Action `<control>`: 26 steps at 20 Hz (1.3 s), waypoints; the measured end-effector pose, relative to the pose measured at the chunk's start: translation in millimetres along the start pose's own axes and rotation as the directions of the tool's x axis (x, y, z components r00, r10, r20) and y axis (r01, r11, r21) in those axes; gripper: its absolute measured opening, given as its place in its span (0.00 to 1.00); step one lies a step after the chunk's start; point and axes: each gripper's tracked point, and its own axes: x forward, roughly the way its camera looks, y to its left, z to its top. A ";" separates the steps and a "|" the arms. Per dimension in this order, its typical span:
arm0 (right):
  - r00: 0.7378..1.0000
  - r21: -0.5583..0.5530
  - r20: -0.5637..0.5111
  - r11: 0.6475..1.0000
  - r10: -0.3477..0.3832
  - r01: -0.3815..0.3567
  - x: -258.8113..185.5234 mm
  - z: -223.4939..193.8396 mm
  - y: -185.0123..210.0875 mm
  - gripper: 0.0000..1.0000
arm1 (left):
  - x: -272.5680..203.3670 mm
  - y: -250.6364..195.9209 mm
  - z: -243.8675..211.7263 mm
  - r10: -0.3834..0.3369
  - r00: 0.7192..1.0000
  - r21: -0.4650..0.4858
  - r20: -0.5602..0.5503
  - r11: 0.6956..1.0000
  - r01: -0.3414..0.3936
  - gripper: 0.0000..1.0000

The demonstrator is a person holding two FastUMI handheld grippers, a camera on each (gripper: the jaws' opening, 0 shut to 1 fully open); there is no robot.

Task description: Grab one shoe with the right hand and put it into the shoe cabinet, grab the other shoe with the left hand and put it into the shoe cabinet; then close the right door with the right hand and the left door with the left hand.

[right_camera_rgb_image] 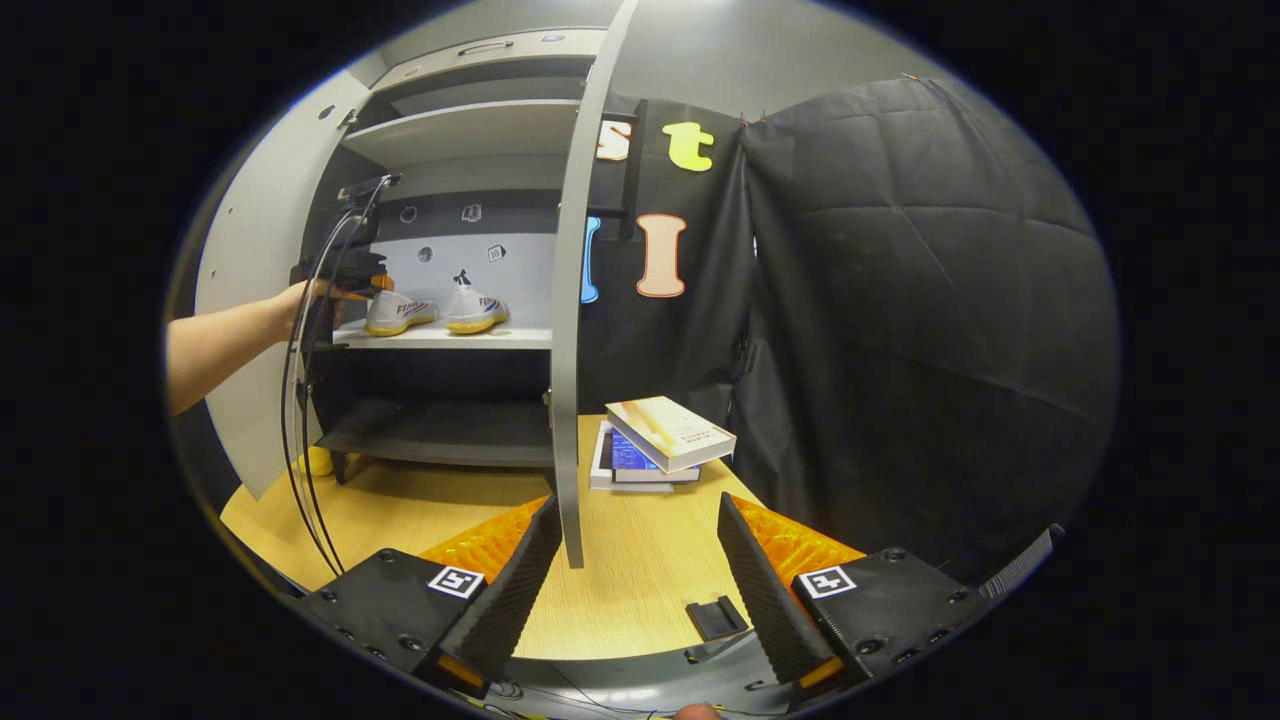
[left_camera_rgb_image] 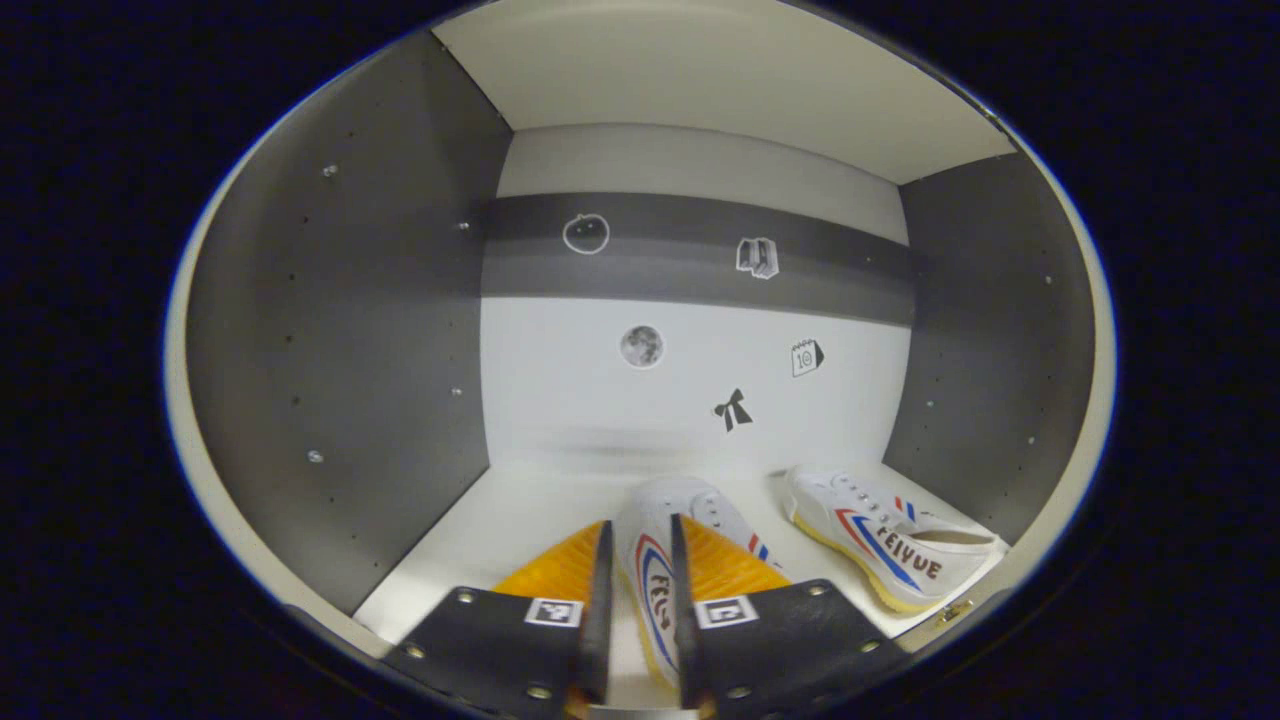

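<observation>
In the left gripper view my left gripper (left_camera_rgb_image: 640,525) reaches inside the shoe cabinet (left_camera_rgb_image: 340,330). It is shut on a white shoe (left_camera_rgb_image: 655,575) with red and blue stripes, which rests on the pale shelf (left_camera_rgb_image: 500,510). The other shoe (left_camera_rgb_image: 885,535) lies just to its right on the same shelf. In the right gripper view my right gripper (right_camera_rgb_image: 640,580) is open over the table, holding nothing. Farther off, a hand holds the left gripper (right_camera_rgb_image: 340,272) at the held shoe (right_camera_rgb_image: 400,312); the second shoe (right_camera_rgb_image: 476,308) stands beside it.
Both cabinet doors stand open: the right door (right_camera_rgb_image: 572,300) edge-on just ahead of my right gripper, the left door (right_camera_rgb_image: 245,300) behind a forearm. Books (right_camera_rgb_image: 665,435) are stacked on the wooden table (right_camera_rgb_image: 640,560). A small black piece (right_camera_rgb_image: 718,617) lies near my right fingers.
</observation>
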 end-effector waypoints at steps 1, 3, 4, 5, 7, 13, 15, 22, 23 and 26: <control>1.000 0.001 0.011 1.000 0.004 -0.004 1.5 4.6 -0.1 0.98 | -10.5 -4.5 1.7 -0.017 1.000 -0.011 0.012 1.000 0.017 0.40; 0.999 0.002 0.035 1.000 0.016 -0.016 3.9 15.1 0.8 0.97 | -31.3 -5.1 4.6 -0.021 0.999 0.002 0.031 1.000 0.021 0.77; 0.999 0.000 0.047 1.000 0.025 -0.025 5.9 20.9 1.8 0.97 | -48.9 -6.2 9.6 -0.020 0.999 0.027 0.045 0.999 0.019 0.95; 0.998 -0.002 0.062 1.000 0.028 -0.028 8.1 27.3 0.9 0.97 | -64.8 -9.9 16.1 -0.029 0.997 0.051 0.067 0.998 0.025 0.95; 0.994 -0.001 0.104 0.999 0.037 -0.037 10.1 46.2 -0.4 0.98 | -100.2 -19.0 31.7 -0.058 0.991 0.087 0.119 0.995 0.047 0.95; 0.977 0.039 0.202 0.997 0.062 -0.072 2.5 90.6 -4.7 0.98 | -214.9 -35.5 72.3 -0.136 0.959 0.136 0.249 0.985 0.104 0.94; 0.972 0.036 0.226 0.996 0.068 -0.078 -1.0 102.3 -5.9 0.98 | -243.7 -36.8 75.1 -0.153 0.953 0.143 0.260 0.983 0.118 0.94; 0.953 0.055 0.286 0.991 0.104 -0.124 -12.7 134.0 -2.4 0.96 | -340.4 -25.3 58.8 -0.159 0.953 0.145 0.258 0.982 0.125 0.94; 0.951 0.053 0.291 0.991 0.106 -0.127 -13.1 135.7 -1.3 0.96 | -350.2 -21.4 55.1 -0.151 0.956 0.137 0.251 0.983 0.119 0.94; 0.950 0.049 0.291 0.990 0.110 -0.130 -14.2 136.8 -0.6 0.96 | -375.8 5.0 47.9 -0.096 0.965 0.124 0.243 0.990 0.068 0.95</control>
